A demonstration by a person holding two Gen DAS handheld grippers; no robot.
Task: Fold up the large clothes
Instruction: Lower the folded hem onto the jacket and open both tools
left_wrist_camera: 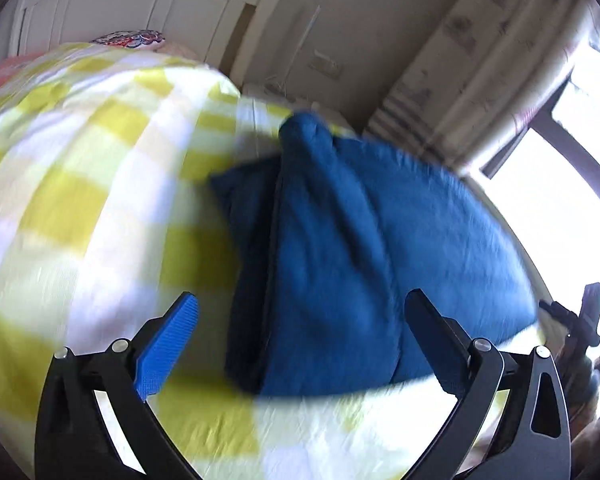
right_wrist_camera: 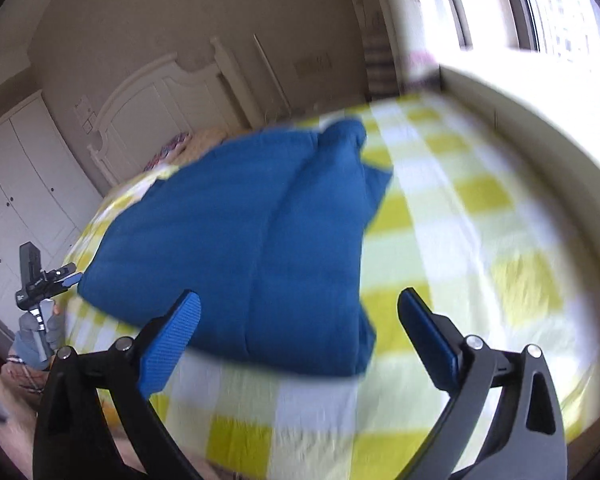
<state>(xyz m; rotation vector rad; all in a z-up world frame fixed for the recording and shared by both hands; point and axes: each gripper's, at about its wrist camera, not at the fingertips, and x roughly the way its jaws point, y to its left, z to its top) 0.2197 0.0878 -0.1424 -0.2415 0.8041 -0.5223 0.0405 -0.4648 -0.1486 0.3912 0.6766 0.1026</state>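
Lying mid-bed, folded into a thick bundle, blue garment rests on the yellow-check bed. Left claw & right claw both gape wide, empty, prob. hovering above it w/ fold about done.

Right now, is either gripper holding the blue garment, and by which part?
Nothing is held. Both the left gripper and the right gripper have open jaws with nothing between them. The blue garment lies folded on the checked bedsheet.
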